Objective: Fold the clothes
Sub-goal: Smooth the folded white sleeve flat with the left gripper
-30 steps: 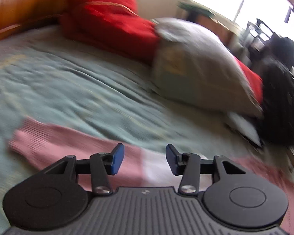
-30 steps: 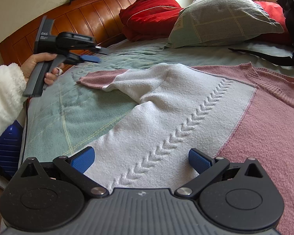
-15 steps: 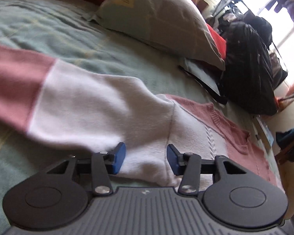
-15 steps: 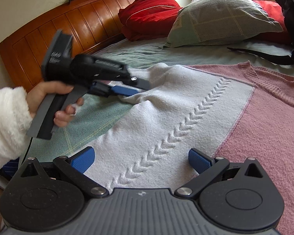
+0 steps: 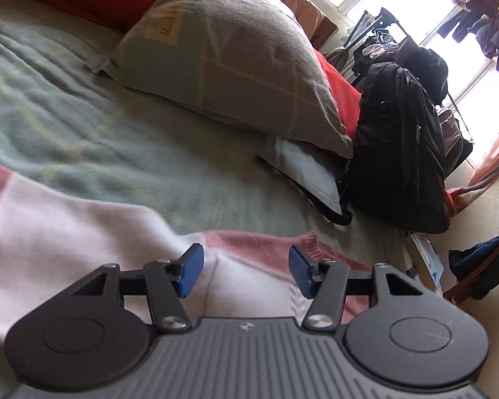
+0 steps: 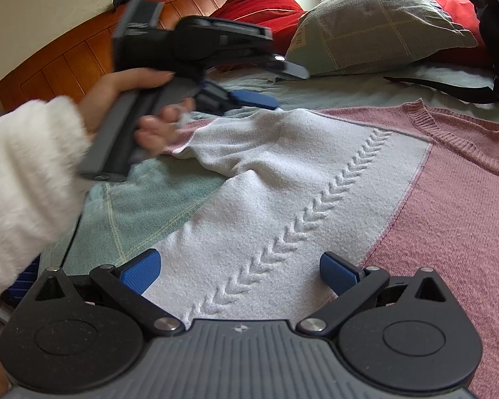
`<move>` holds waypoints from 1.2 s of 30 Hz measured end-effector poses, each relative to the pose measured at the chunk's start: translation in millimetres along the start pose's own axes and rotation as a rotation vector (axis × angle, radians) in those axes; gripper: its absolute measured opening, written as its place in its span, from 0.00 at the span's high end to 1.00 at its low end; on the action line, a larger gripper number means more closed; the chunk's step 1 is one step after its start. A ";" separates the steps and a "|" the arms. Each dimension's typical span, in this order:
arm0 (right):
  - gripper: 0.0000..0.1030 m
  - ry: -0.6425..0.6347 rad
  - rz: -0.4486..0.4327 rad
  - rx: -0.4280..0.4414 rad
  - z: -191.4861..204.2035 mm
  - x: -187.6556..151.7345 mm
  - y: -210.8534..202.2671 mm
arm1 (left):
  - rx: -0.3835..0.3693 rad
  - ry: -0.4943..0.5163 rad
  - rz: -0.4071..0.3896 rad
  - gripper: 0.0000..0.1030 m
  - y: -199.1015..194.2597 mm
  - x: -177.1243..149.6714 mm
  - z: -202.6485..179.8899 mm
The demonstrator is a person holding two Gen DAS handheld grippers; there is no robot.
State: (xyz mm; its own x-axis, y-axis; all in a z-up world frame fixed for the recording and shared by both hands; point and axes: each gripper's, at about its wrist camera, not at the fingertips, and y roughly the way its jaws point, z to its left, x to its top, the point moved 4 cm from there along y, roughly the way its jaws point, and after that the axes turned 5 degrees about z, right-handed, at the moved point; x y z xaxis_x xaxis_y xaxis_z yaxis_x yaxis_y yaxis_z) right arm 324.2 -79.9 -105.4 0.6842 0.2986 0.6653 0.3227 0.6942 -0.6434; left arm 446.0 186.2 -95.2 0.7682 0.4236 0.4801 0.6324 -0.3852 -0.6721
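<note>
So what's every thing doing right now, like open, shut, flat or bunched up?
Sweater: spread flat on the bed, not folded.
Sleeve: bunched, lying out to the side.
Left gripper: open, jaws just opening, over the shoulder, nothing gripped.
Right gripper: open wide over the sweater's white part.
Pillow: propped at the bed's head.
</note>
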 end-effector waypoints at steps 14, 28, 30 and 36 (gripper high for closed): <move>0.00 0.017 -0.001 -0.007 0.2 2.0 1.1 | 0.004 -0.025 0.075 0.43 16.1 -5.4 3.2; 0.00 0.002 -0.054 -0.189 -12.4 15.7 -52.5 | 0.110 0.046 0.020 0.40 33.7 13.7 -18.4; 0.00 0.030 -0.062 -0.209 -20.5 19.1 -58.1 | 0.072 0.066 0.025 0.37 24.6 7.9 -28.4; 0.00 0.065 -0.036 -0.190 -26.3 19.1 -48.3 | 0.087 0.049 0.139 0.33 46.1 -5.9 -34.1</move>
State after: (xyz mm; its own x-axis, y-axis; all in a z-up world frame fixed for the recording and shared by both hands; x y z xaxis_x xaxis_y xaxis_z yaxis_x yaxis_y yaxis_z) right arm 338.9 -125.0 -71.6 0.7085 0.2286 0.6677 0.4613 0.5660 -0.6833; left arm 474.0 138.0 -109.9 0.8531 0.3296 0.4044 0.5100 -0.3637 -0.7795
